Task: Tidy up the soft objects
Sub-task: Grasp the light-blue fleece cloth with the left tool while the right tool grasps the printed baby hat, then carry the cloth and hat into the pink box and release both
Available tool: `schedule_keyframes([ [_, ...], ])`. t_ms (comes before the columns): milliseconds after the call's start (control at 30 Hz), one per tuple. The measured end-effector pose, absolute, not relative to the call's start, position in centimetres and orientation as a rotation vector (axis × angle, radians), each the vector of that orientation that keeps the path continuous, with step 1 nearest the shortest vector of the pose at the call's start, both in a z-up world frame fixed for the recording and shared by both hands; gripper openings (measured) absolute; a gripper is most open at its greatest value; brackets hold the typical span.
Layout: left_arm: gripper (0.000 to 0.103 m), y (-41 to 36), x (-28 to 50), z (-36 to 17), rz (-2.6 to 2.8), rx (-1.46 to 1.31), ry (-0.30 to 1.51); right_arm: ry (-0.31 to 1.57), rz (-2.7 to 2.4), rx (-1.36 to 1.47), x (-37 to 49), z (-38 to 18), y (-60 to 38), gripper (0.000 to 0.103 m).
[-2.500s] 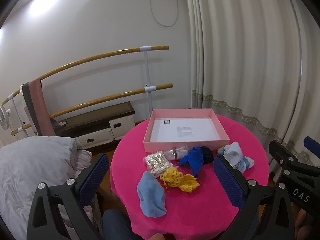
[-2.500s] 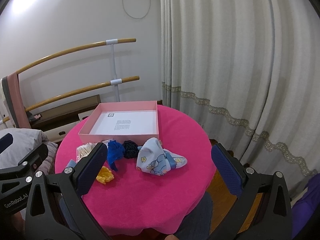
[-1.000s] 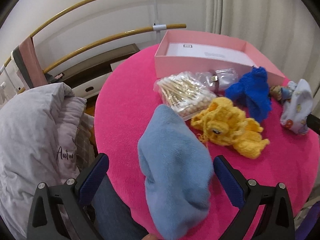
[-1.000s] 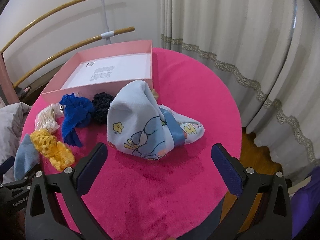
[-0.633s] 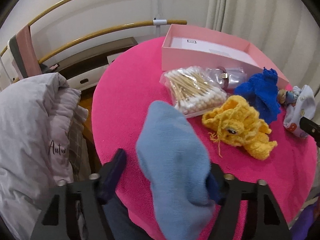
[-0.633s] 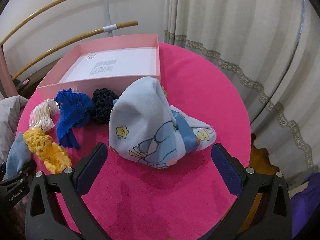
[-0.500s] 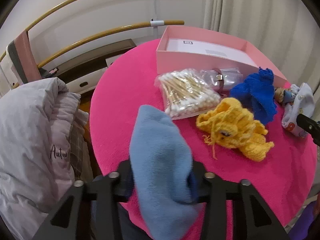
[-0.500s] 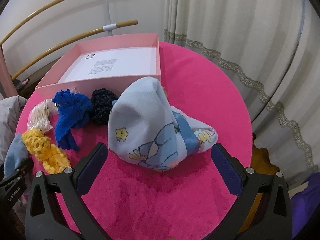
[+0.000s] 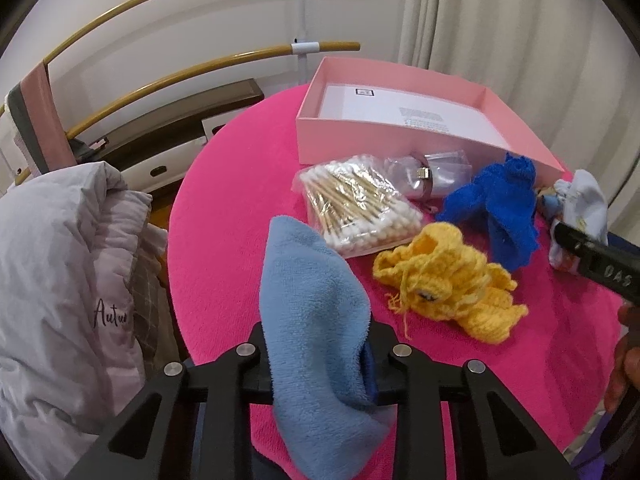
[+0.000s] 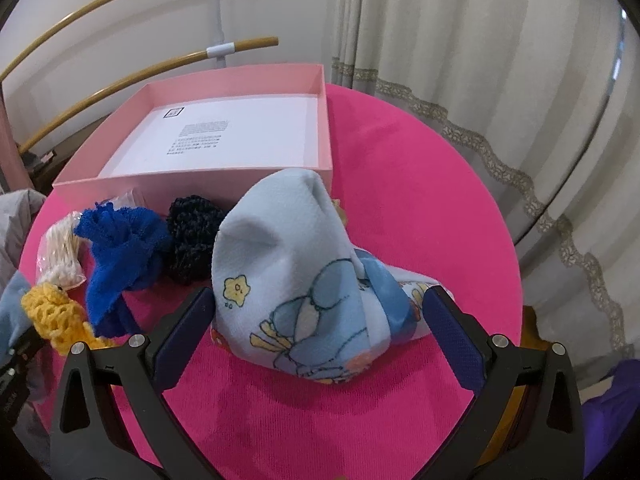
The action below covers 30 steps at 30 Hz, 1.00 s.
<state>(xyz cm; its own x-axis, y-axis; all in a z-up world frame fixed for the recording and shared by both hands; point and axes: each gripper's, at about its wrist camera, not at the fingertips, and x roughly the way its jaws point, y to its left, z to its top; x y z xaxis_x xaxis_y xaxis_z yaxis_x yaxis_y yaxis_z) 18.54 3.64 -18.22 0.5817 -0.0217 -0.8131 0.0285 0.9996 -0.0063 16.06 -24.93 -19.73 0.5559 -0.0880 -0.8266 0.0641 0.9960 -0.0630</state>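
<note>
My left gripper (image 9: 320,364) is shut on a light blue fleece cloth (image 9: 316,320) at the near edge of the round pink table (image 9: 232,184). My right gripper (image 10: 320,332) is open, its fingers on either side of a pale blue cartoon-print cloth (image 10: 296,276), which also shows in the left wrist view (image 9: 584,204). An open pink box (image 10: 224,140) with a white floor sits at the back of the table and also shows in the left wrist view (image 9: 404,124). A yellow crochet piece (image 9: 448,280), a royal blue knit (image 9: 500,208) and a dark knit ball (image 10: 192,232) lie in front of the box.
A bag of cotton swabs (image 9: 356,208) and a small clear packet (image 9: 436,172) lie by the box's front wall. A grey quilted garment (image 9: 60,280) hangs left of the table. Wooden rails (image 9: 200,64) and curtains (image 10: 480,60) stand behind.
My left gripper has closed onto the light blue fleece cloth. My right gripper has moved in closer, with its open fingers now around the cartoon-print cloth.
</note>
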Motion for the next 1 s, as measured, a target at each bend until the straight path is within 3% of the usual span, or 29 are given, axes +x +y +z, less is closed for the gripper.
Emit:
schedule_keyframes([
  [367,0.023,3.1,19.1,-17.8,-0.023,0.018,0.942,0.962,-0.058,0.009,16.2,-20.2,-27.1,0.073],
  [1000,0.022,4.2,14.4,-13.0,-0.037,-0.025,0.877,0.932,0.096,0.114,12.3,-16.3,-27.2,0.072],
])
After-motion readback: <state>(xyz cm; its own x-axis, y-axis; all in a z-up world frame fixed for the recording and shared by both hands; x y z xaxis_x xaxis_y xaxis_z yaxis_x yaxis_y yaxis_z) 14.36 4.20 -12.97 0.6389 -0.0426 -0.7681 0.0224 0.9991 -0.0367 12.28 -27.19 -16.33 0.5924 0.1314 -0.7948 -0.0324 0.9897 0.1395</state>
